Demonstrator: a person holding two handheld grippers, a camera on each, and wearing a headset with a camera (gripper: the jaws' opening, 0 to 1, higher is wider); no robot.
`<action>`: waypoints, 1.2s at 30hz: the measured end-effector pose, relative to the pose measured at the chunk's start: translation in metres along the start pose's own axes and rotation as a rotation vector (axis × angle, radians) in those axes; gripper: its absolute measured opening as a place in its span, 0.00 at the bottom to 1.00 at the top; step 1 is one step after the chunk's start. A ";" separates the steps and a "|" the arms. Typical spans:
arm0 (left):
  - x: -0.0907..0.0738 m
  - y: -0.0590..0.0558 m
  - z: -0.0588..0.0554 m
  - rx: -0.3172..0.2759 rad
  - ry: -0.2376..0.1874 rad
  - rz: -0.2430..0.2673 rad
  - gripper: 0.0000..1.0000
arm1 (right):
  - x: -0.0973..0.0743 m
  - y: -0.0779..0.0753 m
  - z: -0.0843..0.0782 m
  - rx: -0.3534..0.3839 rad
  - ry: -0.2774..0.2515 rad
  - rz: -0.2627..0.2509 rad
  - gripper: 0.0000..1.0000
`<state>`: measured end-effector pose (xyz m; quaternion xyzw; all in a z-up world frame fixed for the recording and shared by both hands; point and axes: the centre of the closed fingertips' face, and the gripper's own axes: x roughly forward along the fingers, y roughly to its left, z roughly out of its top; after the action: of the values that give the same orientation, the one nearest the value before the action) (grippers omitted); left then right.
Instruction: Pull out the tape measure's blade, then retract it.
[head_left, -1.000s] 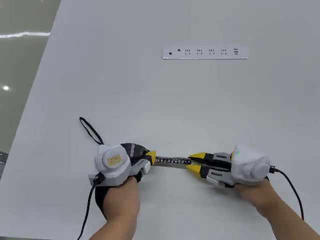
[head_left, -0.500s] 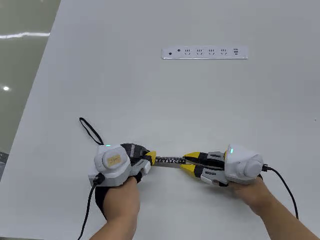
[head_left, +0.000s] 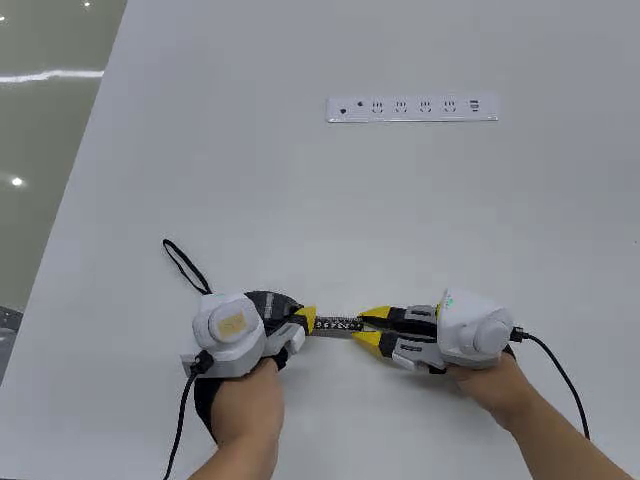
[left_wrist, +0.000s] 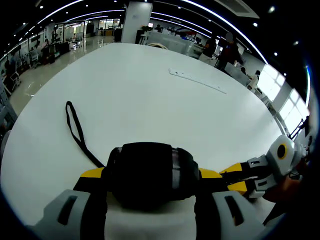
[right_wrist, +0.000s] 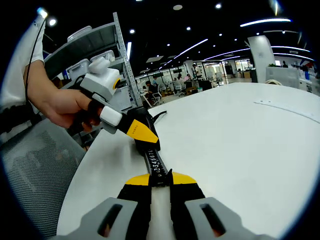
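The right tongs (head_left: 372, 327), clenched on the blade (head_left: 338, 324), have drawn closer to the left tongs (head_left: 303, 318), which clamp the tape measure (left_wrist: 150, 172) just above the table (head_left: 300, 180), so less blade is exposed and retraction appears well underway.

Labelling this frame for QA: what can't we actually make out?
- Blade tip: right gripper view, hidden inside the shut right claw.
- Blade numbers: head view, too small.
- Case mouth: left gripper view, hidden behind the case's own body.
- Case: head view, mostly covered by the left claw.
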<state>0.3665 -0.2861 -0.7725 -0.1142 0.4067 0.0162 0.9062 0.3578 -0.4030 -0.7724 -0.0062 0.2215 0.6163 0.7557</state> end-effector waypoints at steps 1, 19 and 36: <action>0.000 0.000 0.000 0.000 0.000 0.000 0.69 | 0.000 0.000 0.000 -0.002 0.001 0.000 0.12; -0.001 0.000 0.002 -0.024 -0.005 -0.014 0.69 | 0.017 0.003 0.005 -0.002 0.000 0.010 0.12; -0.001 0.001 0.003 -0.038 -0.008 -0.022 0.69 | 0.029 0.006 0.007 0.000 0.013 0.020 0.12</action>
<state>0.3677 -0.2848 -0.7699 -0.1357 0.4013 0.0144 0.9057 0.3590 -0.3725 -0.7741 -0.0079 0.2266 0.6239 0.7479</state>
